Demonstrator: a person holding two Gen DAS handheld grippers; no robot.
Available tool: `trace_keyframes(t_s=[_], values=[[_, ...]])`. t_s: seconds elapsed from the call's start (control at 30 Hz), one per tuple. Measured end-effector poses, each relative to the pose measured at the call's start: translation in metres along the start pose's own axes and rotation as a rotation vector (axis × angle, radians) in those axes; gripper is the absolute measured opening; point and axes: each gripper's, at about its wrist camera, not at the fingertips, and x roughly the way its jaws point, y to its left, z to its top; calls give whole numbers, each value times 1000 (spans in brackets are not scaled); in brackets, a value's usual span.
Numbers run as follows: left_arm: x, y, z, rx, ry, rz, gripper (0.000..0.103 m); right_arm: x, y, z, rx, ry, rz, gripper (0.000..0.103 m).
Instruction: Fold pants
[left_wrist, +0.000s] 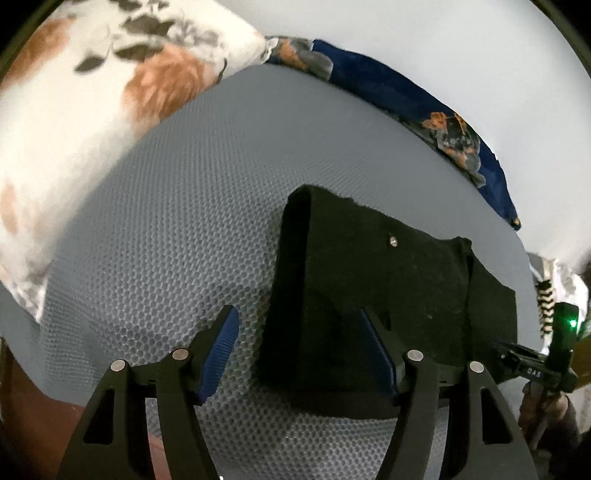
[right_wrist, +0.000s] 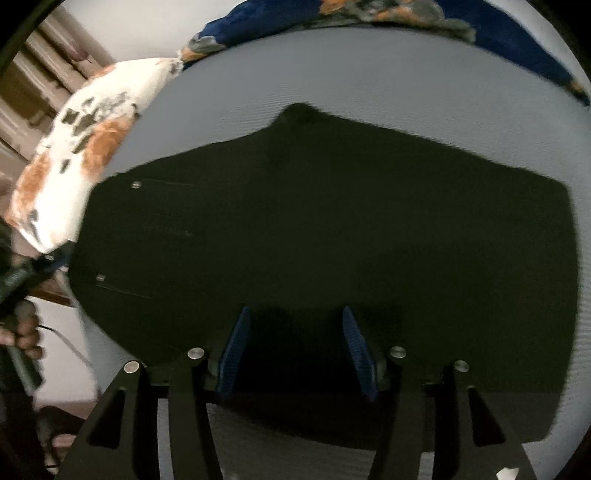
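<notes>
Pants (right_wrist: 325, 236), black and folded flat, lie on grey honeycomb-textured mat (left_wrist: 177, 229).

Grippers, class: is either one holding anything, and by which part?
Nothing is held. The left gripper and right gripper both stand open above the black pants.

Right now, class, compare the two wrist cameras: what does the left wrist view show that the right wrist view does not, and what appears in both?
Only the left wrist view shows the honeycomb weave of the grey mesh bed cover and the right claw's green light. Only the right wrist view shows two metal studs on the folded black pants and their full spread. Both show the pants, the white floral pillow and the navy floral cloth.
</notes>
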Motion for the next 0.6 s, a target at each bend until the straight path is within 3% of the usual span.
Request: trace_keyframes(t_s=[0.3,0.6], values=[[28,25,12,-38,109,-209,67,0,13,22,41,-19,56,51],[56,31,33,7,215,-382,67,-19,5,43,84,-59,-25,52]])
